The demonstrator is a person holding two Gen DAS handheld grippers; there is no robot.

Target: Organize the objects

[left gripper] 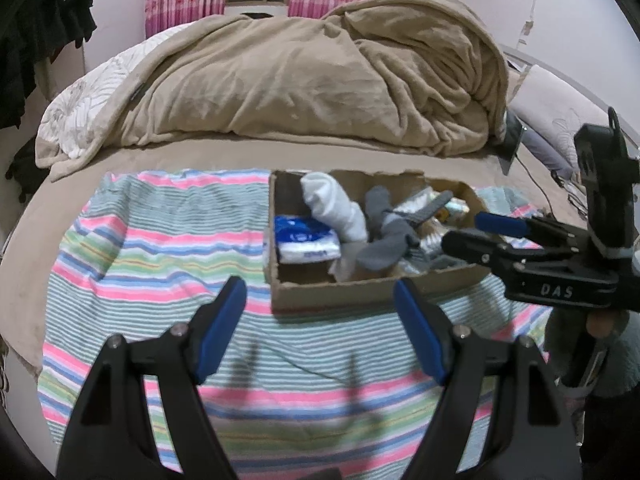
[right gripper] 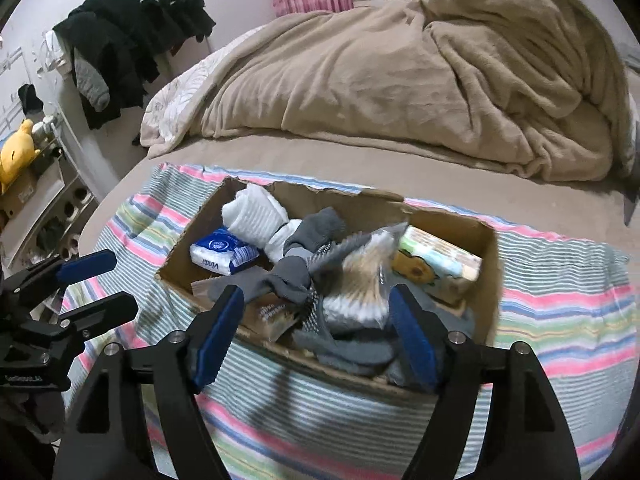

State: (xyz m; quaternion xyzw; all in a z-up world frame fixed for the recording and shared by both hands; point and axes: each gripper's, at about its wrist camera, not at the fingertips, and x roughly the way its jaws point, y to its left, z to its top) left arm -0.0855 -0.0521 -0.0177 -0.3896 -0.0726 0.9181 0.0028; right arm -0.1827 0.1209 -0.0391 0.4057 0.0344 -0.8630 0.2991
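Observation:
A shallow cardboard box sits on a striped cloth on the bed. It holds a white rolled sock, a blue-white tissue pack, grey socks, a bag of cotton swabs and a colourful packet. My left gripper is open and empty, just in front of the box; it also shows at the left of the right wrist view. My right gripper is open and empty over the box's near edge; it also shows in the left wrist view.
A rumpled beige blanket fills the far half of the bed. Dark clothes hang at the left wall. A yellow plush toy sits on a shelf at the far left. A cable runs at the right.

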